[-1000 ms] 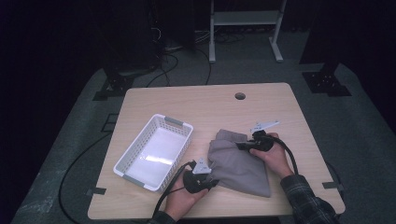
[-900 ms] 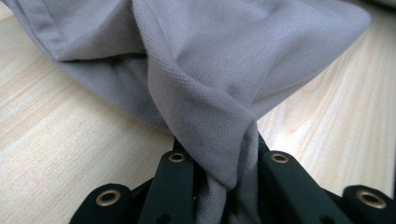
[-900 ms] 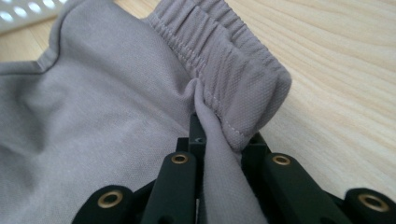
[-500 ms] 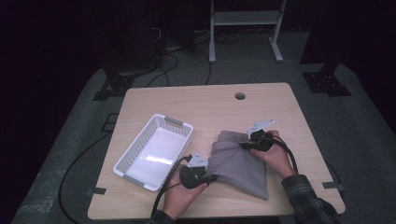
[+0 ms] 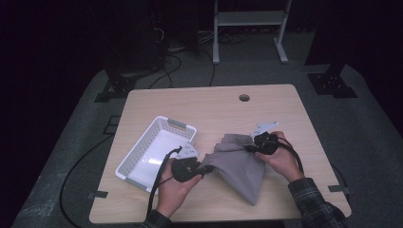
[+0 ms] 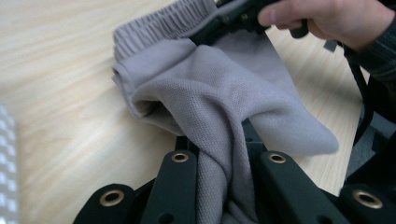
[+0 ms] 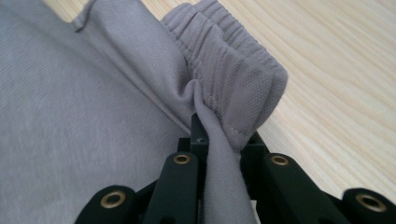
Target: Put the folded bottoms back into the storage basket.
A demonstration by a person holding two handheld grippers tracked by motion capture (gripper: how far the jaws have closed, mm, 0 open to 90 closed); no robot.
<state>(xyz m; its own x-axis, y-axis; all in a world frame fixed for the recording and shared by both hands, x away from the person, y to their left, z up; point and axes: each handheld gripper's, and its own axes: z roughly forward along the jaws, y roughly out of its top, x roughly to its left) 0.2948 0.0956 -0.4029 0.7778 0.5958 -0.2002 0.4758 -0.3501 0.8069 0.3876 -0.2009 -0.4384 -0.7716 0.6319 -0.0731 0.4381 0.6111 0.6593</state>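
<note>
Left gripper [image 5: 205, 168]: you have its jaws pinched on a fold of the grey garment [image 5: 240, 166].
Right gripper [image 5: 247, 147]: pinched on the garment's elastic waistband [image 7: 233, 60].
Garment: near table's [image 5: 214, 104] front edge, right of the white basket [image 5: 142, 156].

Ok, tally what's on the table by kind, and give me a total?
Grey garment, pinched by both tongs: 1
White basket: 1
Hand-held tongs, left and right: 2
Total: 4
</note>
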